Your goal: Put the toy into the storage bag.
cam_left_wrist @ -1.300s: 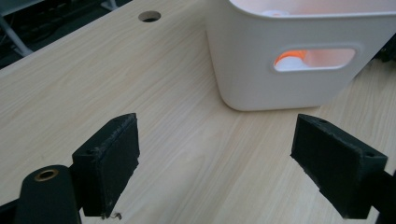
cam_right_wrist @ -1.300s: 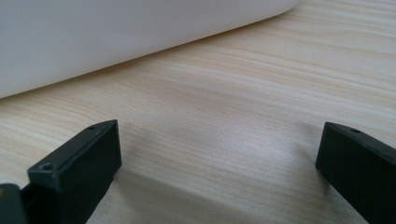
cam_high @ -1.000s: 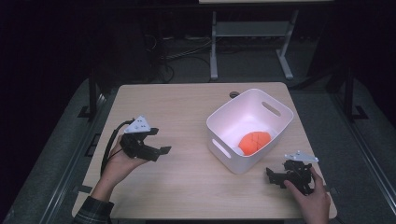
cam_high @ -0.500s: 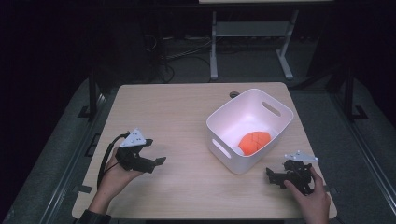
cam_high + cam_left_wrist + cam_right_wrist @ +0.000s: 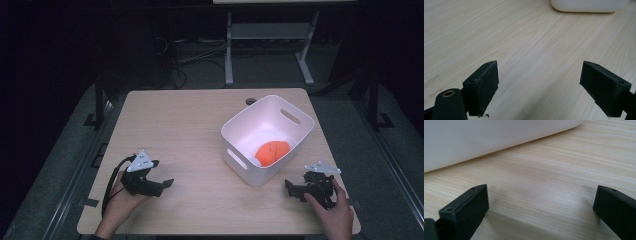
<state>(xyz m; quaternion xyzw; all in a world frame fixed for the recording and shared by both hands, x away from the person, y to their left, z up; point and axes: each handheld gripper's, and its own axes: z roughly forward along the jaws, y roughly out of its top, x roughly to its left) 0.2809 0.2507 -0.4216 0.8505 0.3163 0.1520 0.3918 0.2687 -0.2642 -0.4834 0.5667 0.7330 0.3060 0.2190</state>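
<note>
Inside the white tub point(image 5: 295, 116) lies an orange ball point(image 5: 273, 152), up and to the left of the right gripper point(image 5: 295, 189) and well off to the right of the left gripper point(image 5: 165, 185). Both grippers sit low over the wooden table point(image 5: 190, 125), jaws spread wide and empty, the tub just beyond the right one's jaws.

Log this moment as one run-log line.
left gripper: open, empty | right gripper: open, empty | orange object: inside white bin
</note>
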